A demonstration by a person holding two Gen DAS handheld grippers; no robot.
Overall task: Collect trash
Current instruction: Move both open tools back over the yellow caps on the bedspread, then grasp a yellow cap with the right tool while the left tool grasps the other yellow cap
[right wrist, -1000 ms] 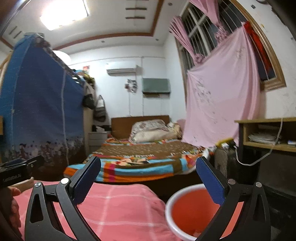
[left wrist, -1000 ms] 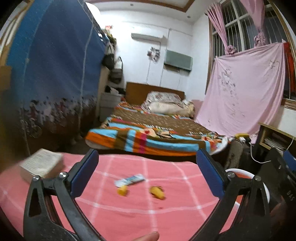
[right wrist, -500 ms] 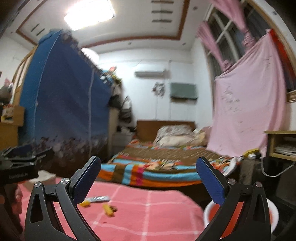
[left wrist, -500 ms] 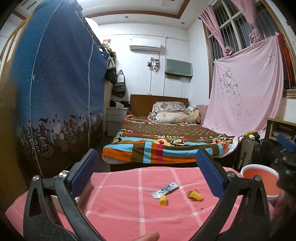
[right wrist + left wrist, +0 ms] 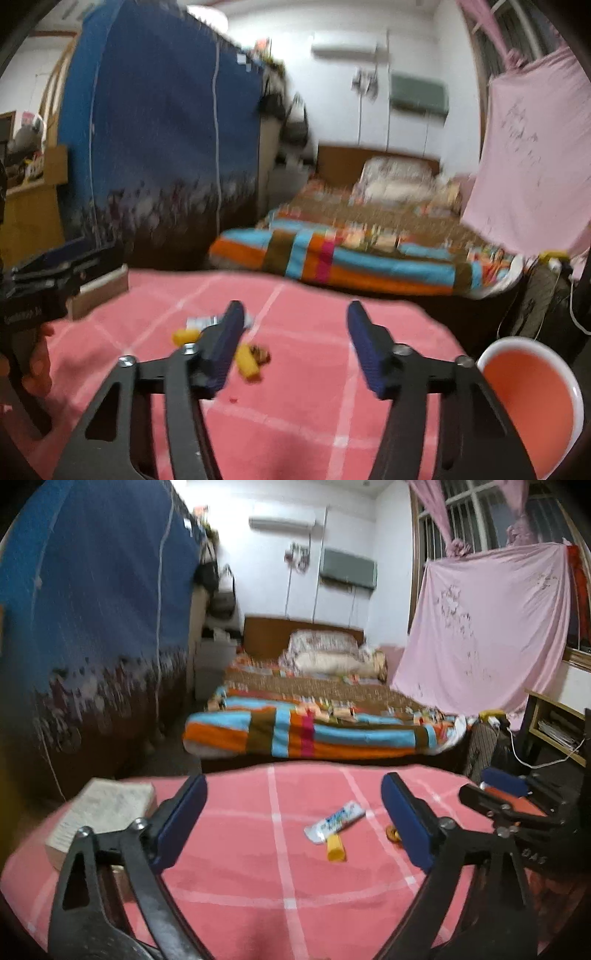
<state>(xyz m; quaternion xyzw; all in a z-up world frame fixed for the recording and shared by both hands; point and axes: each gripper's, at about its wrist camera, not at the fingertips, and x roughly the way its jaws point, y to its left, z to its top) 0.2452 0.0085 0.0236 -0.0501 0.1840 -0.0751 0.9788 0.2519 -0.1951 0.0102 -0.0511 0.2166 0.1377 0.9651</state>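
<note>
So the trash here is a little cluster on the pink checked desk: a white wrapper, a yellow bit right at its near end, and a second yellow piece with some brownish crumbs beside it.

From the right tongs the second yellow piece sits just left of and below the left pad, basically at the fingertip, with its long axis running toward the camera and slightly right. The wrapper and the other yellow bit are further left and ahead of that pad. The jaws have just been closing in, now about half open, and nothing is between them, just bare cloth.

The left tongs are a bit narrower than they were, still wide, also empty. The wrapper lies between its pads in view but farther out on the desk, long axis slanting up to the right.

My guess is the right one is nearer to that yellow piece and needs a small shift left to straddle it. The red bin sits low to its right, so the drop looks short.
</note>
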